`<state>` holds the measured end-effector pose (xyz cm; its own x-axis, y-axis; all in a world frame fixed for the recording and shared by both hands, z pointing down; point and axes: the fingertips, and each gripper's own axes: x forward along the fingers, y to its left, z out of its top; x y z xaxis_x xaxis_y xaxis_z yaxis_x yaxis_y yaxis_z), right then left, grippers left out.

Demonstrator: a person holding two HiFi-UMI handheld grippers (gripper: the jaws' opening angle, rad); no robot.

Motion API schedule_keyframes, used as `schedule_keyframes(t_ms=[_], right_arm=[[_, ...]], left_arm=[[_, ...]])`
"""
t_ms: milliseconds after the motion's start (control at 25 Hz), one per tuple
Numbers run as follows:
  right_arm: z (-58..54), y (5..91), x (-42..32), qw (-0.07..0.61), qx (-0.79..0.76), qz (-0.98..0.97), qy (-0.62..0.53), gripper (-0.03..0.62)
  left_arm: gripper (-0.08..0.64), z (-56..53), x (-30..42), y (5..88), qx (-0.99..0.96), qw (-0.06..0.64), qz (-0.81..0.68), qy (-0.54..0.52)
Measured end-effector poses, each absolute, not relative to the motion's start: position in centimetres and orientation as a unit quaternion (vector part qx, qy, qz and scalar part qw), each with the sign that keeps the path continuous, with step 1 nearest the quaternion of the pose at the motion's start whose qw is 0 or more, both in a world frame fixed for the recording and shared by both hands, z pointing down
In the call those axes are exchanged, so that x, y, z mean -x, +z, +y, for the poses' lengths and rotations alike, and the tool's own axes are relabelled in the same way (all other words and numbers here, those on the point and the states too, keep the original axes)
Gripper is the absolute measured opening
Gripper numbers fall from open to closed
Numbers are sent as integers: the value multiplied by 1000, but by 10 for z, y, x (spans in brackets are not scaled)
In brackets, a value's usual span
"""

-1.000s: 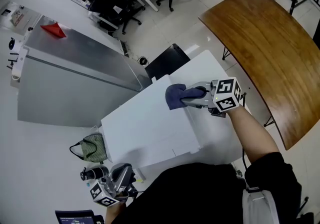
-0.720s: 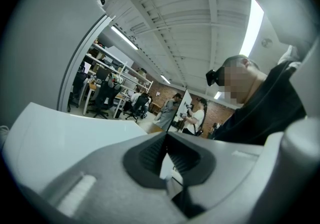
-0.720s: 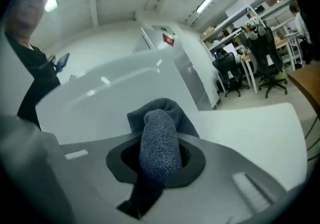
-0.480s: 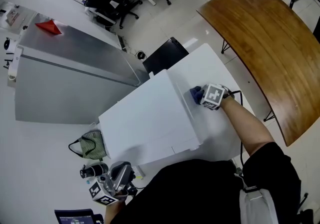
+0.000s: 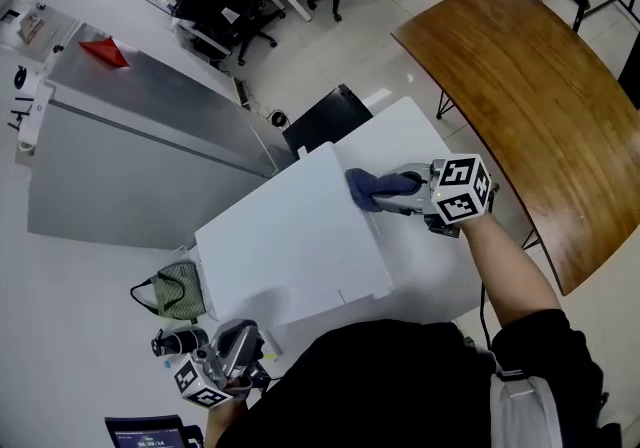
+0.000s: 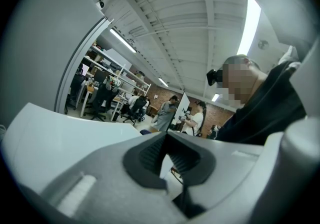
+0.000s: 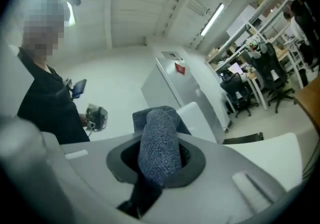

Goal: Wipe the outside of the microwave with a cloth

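Above, in the head view, the right gripper (image 5: 392, 192) holds a dark blue cloth (image 5: 366, 186) at the white microwave (image 5: 280, 246) top's right edge. Left gripper view: left gripper (image 6: 169, 160) jaws together, empty. Right gripper view: jaws pinch the nubby, bunched cloth.

Cloth (image 5: 366, 188): blue, centre of frame, on the microwave's (image 5: 280, 246) right edge
Right gripper (image 5: 388, 192): clamps the cloth
Left gripper (image 5: 228, 361): lower left, apart from the microwave
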<state>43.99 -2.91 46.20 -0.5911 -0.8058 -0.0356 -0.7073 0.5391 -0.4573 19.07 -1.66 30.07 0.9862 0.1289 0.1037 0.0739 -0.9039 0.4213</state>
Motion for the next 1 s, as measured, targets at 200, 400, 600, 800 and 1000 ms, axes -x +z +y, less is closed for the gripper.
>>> schedule_keyframes(t_ms=[200,400,600,800,1000], right_arm=[[-28,509,-421,89,420,870,-240,51],[-28,625,-415,-52,443,834,-324,51],[-33,696,-421,-221,458,787,-348,51],[-25,676,-428,-223,472,782,-341,51],[-4,484,-429,77,471,851,-222,51]], left_arm=[[3,-13,-191,301,-972,219,57,61],[3,-12,-190,303,-971,221,58,66],[3,-7,-194,303,-971,221,65,70],[3,-1,-206,292,-971,219,74,55],[3,-1,-210,292,-970,222,82,56]])
